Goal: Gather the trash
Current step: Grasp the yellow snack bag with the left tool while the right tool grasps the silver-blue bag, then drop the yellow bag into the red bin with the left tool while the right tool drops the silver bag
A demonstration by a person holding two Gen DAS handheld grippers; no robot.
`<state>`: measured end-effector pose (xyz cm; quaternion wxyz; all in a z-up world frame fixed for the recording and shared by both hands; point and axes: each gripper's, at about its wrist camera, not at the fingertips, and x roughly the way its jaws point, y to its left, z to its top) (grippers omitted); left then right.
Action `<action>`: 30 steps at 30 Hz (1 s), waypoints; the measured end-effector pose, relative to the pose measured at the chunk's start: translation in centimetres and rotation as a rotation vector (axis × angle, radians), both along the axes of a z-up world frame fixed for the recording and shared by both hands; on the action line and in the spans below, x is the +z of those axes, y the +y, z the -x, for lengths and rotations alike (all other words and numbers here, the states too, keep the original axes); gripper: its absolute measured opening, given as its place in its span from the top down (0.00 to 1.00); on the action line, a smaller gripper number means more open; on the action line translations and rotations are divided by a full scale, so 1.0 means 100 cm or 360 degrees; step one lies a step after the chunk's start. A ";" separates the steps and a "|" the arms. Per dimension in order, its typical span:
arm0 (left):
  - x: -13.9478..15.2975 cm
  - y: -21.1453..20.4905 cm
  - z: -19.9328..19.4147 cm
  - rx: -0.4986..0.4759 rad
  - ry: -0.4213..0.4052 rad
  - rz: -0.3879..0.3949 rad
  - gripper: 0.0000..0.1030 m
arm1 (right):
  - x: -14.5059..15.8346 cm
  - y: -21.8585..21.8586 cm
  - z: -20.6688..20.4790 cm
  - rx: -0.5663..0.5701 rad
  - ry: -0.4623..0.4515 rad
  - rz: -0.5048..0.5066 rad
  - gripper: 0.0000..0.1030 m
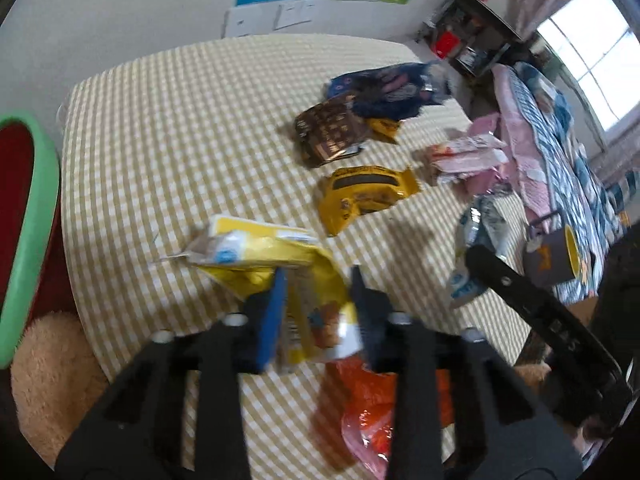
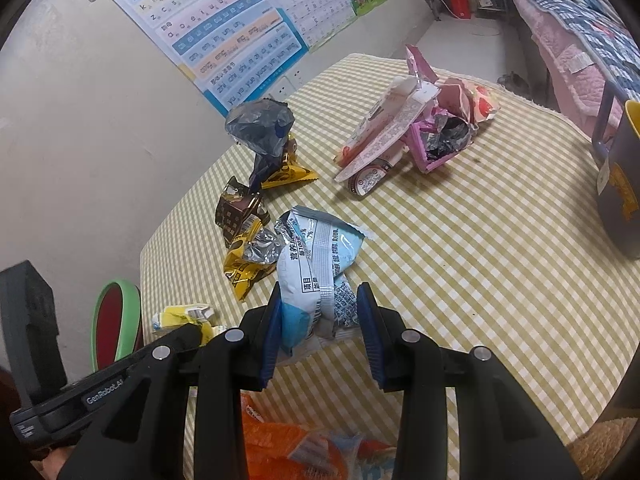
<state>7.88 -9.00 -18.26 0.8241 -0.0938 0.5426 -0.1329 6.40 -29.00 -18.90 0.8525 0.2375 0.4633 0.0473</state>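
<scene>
Wrappers in both grippers, more litter waiting on the checked tablecloth.
Left gripper clamps a yellow snack wrapper; right gripper pinches a pale blue wrapper. Both look feather-light, crinkly and slippery, so bunched folds give the surest hold.

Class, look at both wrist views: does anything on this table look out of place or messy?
Yes. Crumpled, torn-open snack wrappers lie scattered over the checked tablecloth, and a pink wrapper gapes open. The mug stands upright; nothing looks spilled.
</scene>
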 end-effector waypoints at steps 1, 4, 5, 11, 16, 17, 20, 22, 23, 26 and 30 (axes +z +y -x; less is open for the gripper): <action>0.002 -0.001 0.001 -0.0008 -0.0009 -0.0009 0.80 | -0.001 0.001 0.000 0.0000 0.0003 -0.0002 0.65; 0.008 0.001 0.005 0.0000 -0.0027 0.0003 0.81 | -0.001 0.000 -0.001 -0.0005 0.0005 -0.0013 0.65; 0.009 0.002 0.004 0.0004 -0.0025 0.0006 0.81 | -0.001 0.000 -0.001 -0.0006 0.0004 -0.0015 0.65; -0.004 0.012 0.001 0.0078 0.0024 -0.0068 0.36 | -0.002 0.003 -0.002 0.0018 0.0017 -0.0023 0.64; -0.024 0.000 -0.006 0.0029 0.0104 -0.0177 0.22 | -0.005 0.004 -0.002 0.0021 0.0032 -0.0029 0.61; -0.027 -0.002 -0.006 0.0017 0.0105 -0.0186 0.33 | -0.006 0.006 -0.003 0.0025 0.0037 -0.0027 0.61; -0.025 -0.003 -0.005 0.0007 0.0089 -0.0181 0.50 | -0.008 0.009 -0.004 0.0038 0.0042 -0.0020 0.61; -0.019 -0.003 -0.003 -0.0032 0.0062 -0.0185 0.68 | -0.008 0.011 -0.005 0.0041 0.0039 -0.0023 0.61; -0.015 -0.002 -0.001 -0.0034 0.0030 -0.0207 0.69 | -0.008 0.011 -0.006 0.0044 0.0037 -0.0027 0.61; -0.001 0.003 0.005 -0.0048 -0.0048 -0.0227 0.70 | -0.007 0.012 -0.006 0.0051 0.0029 -0.0037 0.62; 0.020 0.010 0.012 -0.0059 -0.0157 -0.0228 0.70 | 0.001 0.007 0.000 0.0024 -0.0028 -0.0065 0.63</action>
